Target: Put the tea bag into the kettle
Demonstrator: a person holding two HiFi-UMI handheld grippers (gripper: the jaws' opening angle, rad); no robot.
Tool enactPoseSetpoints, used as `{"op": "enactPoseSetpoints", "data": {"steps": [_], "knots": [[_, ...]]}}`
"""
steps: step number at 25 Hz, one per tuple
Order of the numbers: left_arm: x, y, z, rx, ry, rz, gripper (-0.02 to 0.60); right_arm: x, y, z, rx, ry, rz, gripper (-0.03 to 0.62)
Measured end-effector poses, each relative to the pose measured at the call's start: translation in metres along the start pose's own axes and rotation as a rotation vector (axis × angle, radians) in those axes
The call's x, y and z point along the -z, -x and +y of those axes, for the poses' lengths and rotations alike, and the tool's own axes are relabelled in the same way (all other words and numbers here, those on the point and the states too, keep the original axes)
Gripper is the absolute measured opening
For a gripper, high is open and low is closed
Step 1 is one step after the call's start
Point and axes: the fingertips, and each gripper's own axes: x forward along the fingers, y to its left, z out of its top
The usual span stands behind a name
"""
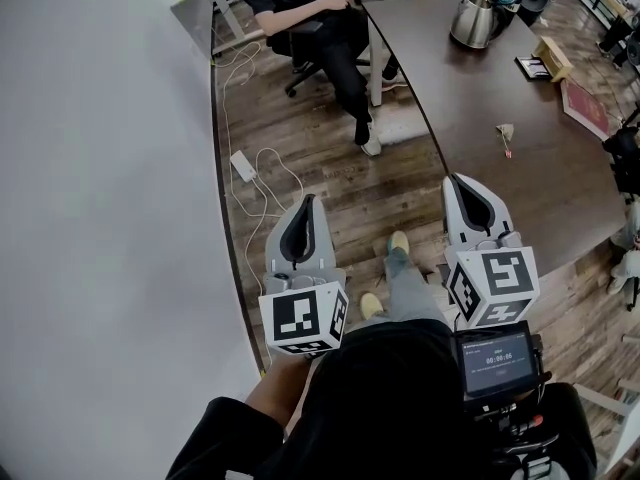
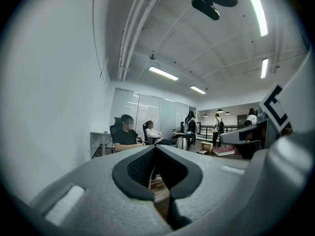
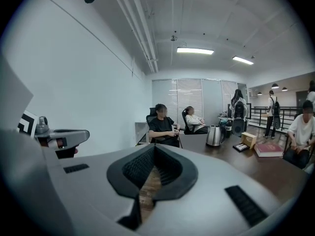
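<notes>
Not started: the left gripper [image 1: 311, 200] and right gripper [image 1: 459, 178], jaws closed on nothing, must next reach the tea bag [image 1: 505, 133] on the surface [image 1: 470, 98].

1. Table [image 1: 520, 168]: plain dark brown.
2. Kettle [image 1: 473, 20]: shiny silver.
3. Tea bag [image 1: 505, 131]: pale beige, with a small red bit at one end.
4. Left gripper [image 1: 310, 203] and right gripper [image 1: 462, 183]: light grey shells, black ribbed pads.
5. Cubes [image 1: 303, 318]: white, with black square markers.
6. Floor [image 1: 300, 118]: brown wood planks, streaked grain.
7. Wall [image 1: 100, 168]: plain white.
8. Cable [image 1: 265, 183]: white.
9. Book [image 1: 585, 106]: pinkish red.
10. Shoes [image 1: 398, 240]: yellow-green.
</notes>
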Motion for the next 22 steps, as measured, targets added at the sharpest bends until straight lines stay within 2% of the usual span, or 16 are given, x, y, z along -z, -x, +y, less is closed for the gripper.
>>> {"op": "enactPoseSetpoints", "data": {"steps": [13,18,22], "knots": [[-0.002,-0.023,-0.005,0.03,-0.012,0.008,0.005,-0.002,-0.011,-0.015,0.023,-0.021,-0.004,0.006],[0.001,-0.084,-0.012,0.048,-0.02,0.031,0.005,-0.004,-0.058,-0.053,0.034,-0.043,0.014,0.006],[0.003,-0.114,-0.016,0.068,-0.024,0.048,0.005,-0.007,-0.081,-0.07,0.045,-0.052,0.023,0.006]]}}
